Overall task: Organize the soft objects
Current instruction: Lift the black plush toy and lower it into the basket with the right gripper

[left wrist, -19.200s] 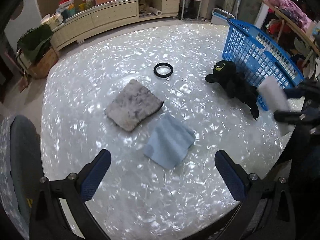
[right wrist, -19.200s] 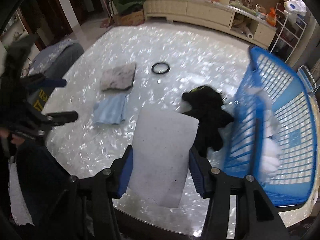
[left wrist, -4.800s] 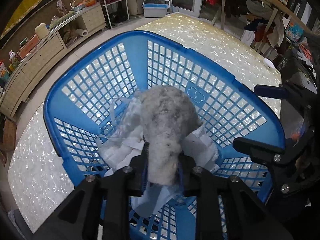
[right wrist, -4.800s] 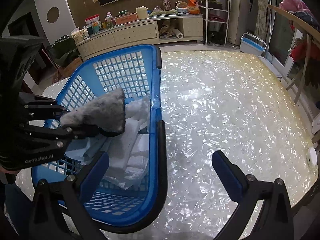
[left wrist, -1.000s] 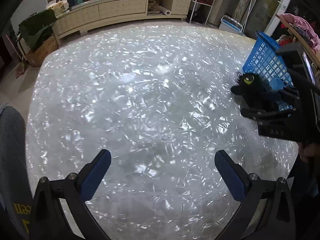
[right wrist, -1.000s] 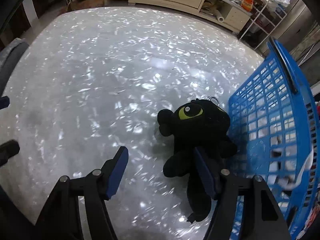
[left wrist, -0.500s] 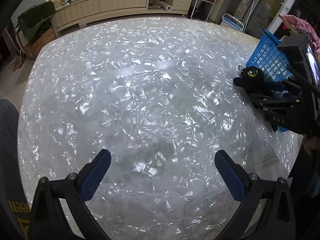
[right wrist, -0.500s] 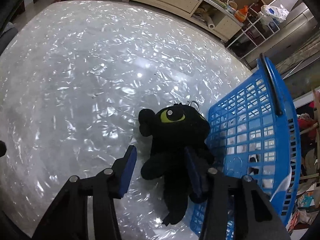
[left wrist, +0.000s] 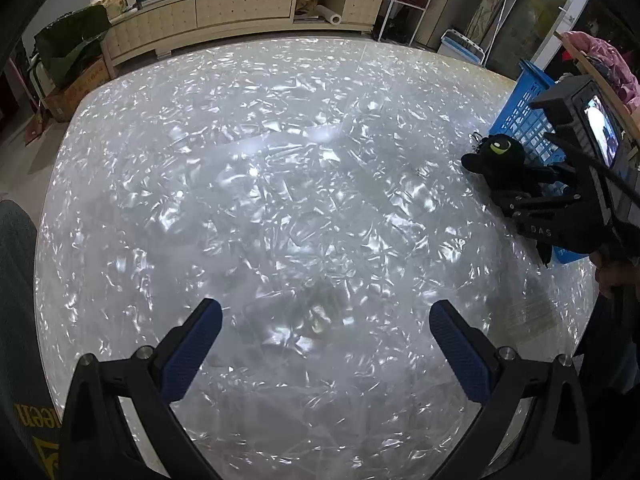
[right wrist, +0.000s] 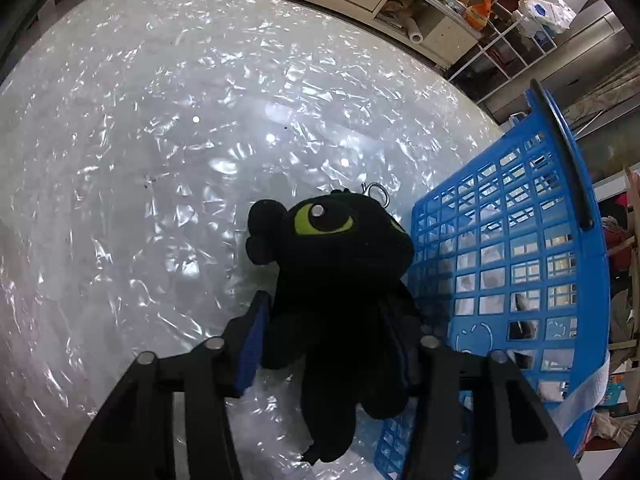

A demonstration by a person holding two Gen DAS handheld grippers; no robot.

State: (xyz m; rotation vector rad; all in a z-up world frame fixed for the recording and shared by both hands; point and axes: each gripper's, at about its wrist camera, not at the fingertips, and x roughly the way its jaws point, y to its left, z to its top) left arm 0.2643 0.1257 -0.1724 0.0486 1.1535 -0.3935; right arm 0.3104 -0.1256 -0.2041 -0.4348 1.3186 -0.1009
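Observation:
A black plush dragon (right wrist: pixel 340 264) with a green eye lies on the shiny white table beside the blue basket (right wrist: pixel 520 248). My right gripper (right wrist: pixel 332 320) is shut on the plush's body, fingers pressing in on both sides. In the left wrist view the plush (left wrist: pixel 498 156) lies at the far right against the basket (left wrist: pixel 528 124), with the right gripper (left wrist: pixel 532 192) on it. My left gripper (left wrist: pixel 324 340) is open and empty above the table's near side. White and grey soft items show through the basket's mesh.
The round table (left wrist: pixel 260 184) has a glossy crinkled surface. A long cream cabinet (left wrist: pixel 240 4) stands behind it. A chair (left wrist: pixel 16 300) is at the near left. A person's hand (left wrist: pixel 612 276) holds the right gripper.
My right gripper has moved forward over the plush dragon and closed on its body. The left gripper has stayed open and barely moved.

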